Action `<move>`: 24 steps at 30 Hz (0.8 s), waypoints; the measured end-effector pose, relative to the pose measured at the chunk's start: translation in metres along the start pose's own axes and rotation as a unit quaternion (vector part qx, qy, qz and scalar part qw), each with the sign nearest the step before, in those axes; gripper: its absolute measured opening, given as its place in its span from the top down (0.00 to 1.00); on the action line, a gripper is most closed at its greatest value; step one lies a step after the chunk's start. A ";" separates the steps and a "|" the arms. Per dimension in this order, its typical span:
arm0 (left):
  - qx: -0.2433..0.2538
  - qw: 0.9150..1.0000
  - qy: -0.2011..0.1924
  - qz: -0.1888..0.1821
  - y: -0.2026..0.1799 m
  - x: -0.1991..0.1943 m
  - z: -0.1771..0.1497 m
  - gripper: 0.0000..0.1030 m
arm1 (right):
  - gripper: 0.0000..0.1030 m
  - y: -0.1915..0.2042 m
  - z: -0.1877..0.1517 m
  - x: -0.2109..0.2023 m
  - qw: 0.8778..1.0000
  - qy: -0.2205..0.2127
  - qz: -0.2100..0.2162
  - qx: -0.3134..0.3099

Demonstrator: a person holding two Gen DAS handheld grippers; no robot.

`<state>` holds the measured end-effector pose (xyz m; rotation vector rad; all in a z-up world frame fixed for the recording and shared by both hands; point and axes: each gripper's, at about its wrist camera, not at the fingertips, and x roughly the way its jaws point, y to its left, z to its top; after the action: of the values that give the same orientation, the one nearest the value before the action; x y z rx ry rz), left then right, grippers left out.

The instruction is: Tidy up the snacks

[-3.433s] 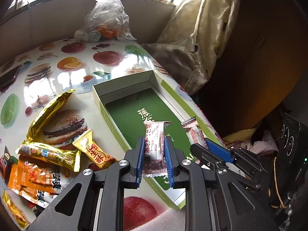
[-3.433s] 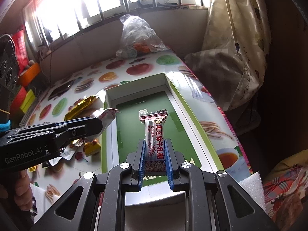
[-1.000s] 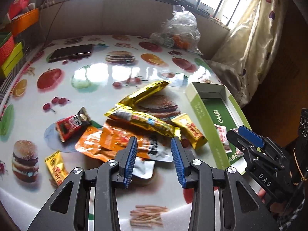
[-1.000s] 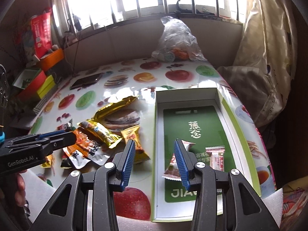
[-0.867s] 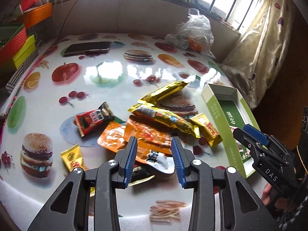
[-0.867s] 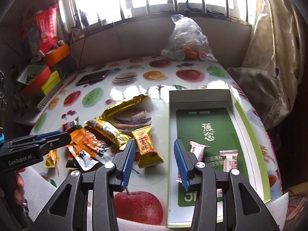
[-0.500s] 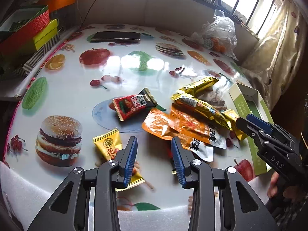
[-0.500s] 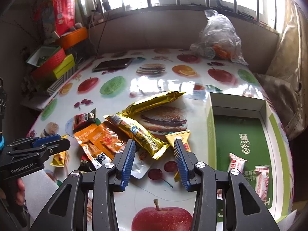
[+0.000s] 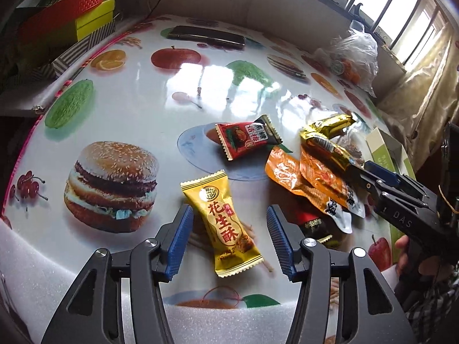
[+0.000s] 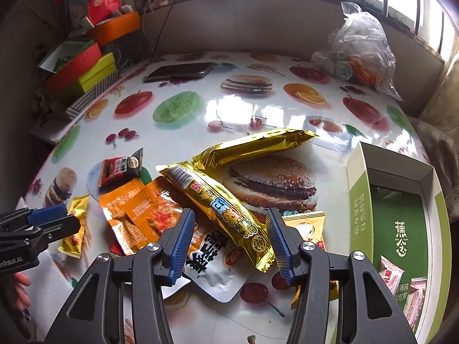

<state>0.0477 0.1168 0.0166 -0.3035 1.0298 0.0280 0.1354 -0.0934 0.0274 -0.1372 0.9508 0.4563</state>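
Note:
My left gripper (image 9: 229, 239) is open, its jaws either side of a yellow peanut-candy packet (image 9: 223, 223) lying on the table. My right gripper (image 10: 229, 243) is open over a gold snack bar (image 10: 223, 215) that lies on orange sachets (image 10: 137, 215). A second long gold bar (image 10: 255, 144), a red packet (image 10: 120, 169) and a small yellow packet (image 10: 308, 226) lie nearby. The green box (image 10: 358, 189) at the right holds two pink-white candies (image 10: 391, 278). The right gripper shows in the left wrist view (image 9: 373, 176), and the left gripper in the right wrist view (image 10: 68, 220).
A fruit-and-burger print cloth covers the table (image 10: 252, 109). A dark phone (image 10: 178, 71) lies at the far side, a plastic bag of fruit (image 10: 358, 54) at the far right, and stacked red, yellow and orange boxes (image 10: 83, 71) beyond the left edge.
Both grippers let go of their pink candies into the green box, then swung left over the snack pile. The left one has come down around the yellow packet, the right over the gold bar.

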 end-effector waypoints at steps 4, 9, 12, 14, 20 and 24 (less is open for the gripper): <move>-0.006 1.000 0.006 0.004 0.004 0.004 -0.003 0.47 | 0.50 0.000 0.001 0.010 1.000 0.011 -0.011 -0.006; 0.001 1.000 0.008 0.019 0.001 0.006 -0.002 0.47 | 0.50 -0.001 0.005 0.018 1.000 0.017 -0.013 -0.006; 0.001 1.000 0.003 0.029 0.001 0.007 -0.001 0.47 | 0.49 -0.001 0.007 0.021 1.000 0.021 -0.016 -0.005; 0.007 0.999 0.001 0.033 0.000 0.007 -0.002 0.47 | 0.49 -0.002 0.007 0.022 1.000 0.023 -0.013 0.003; 0.002 0.999 -0.005 0.036 0.002 0.006 -0.002 0.60 | 0.60 0.000 0.004 0.019 1.000 0.019 -0.010 0.006; -0.001 0.999 -0.006 0.035 0.004 0.006 -0.002 0.73 | 0.67 0.004 0.001 0.017 1.000 0.016 -0.013 0.000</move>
<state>0.0492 0.1191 0.0095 -0.2679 1.0285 0.0933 0.1426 -0.0841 0.0151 -0.1567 0.9788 0.4301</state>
